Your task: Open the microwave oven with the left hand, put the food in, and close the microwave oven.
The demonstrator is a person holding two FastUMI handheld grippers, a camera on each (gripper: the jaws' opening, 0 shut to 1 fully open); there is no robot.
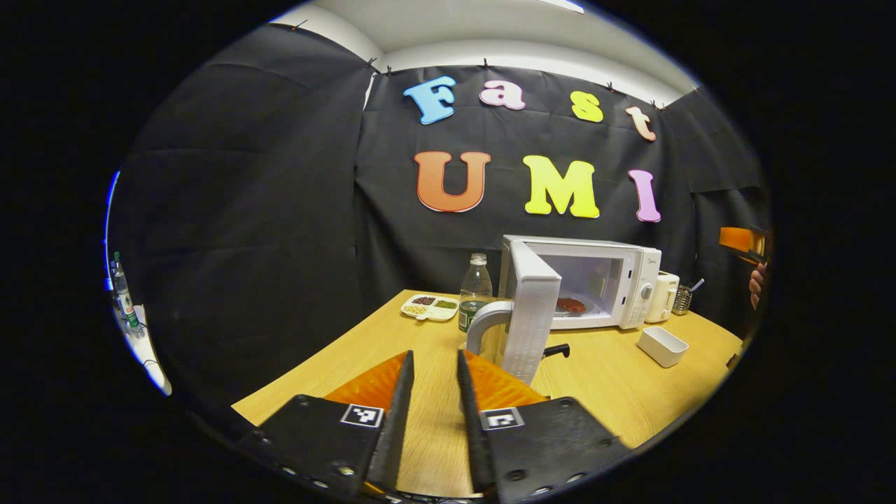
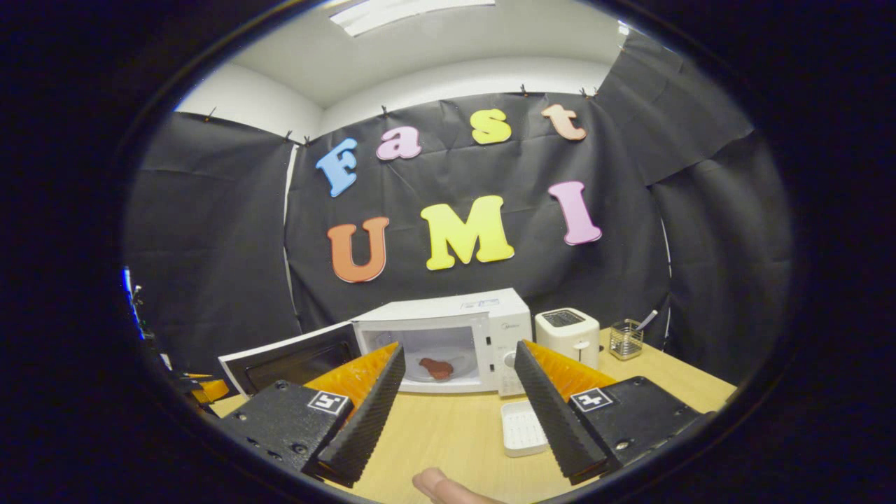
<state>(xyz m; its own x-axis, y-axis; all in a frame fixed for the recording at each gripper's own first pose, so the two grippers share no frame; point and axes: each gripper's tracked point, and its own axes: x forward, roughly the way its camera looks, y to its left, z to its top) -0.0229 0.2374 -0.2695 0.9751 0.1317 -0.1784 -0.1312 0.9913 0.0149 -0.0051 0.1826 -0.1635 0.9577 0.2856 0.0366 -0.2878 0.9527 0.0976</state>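
Food (image 1: 571, 305) inside microwave (image 1: 633, 280), right of centre. Door (image 1: 532, 318) open. Left gripper (image 1: 435, 392) nearly closed, empty; right gripper (image 2: 458, 399) released, empty. Push door's outer edge squarely until latched.

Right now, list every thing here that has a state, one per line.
White microwave oven: door swung wide open.
Reddish-brown food: lying on the plate inside the oven.
Clear plastic bottle: upright, capped.
White rectangular dish: empty.
White toaster: nothing in its slots.
Left gripper: slightly open, empty.
Right gripper: wide open, empty.
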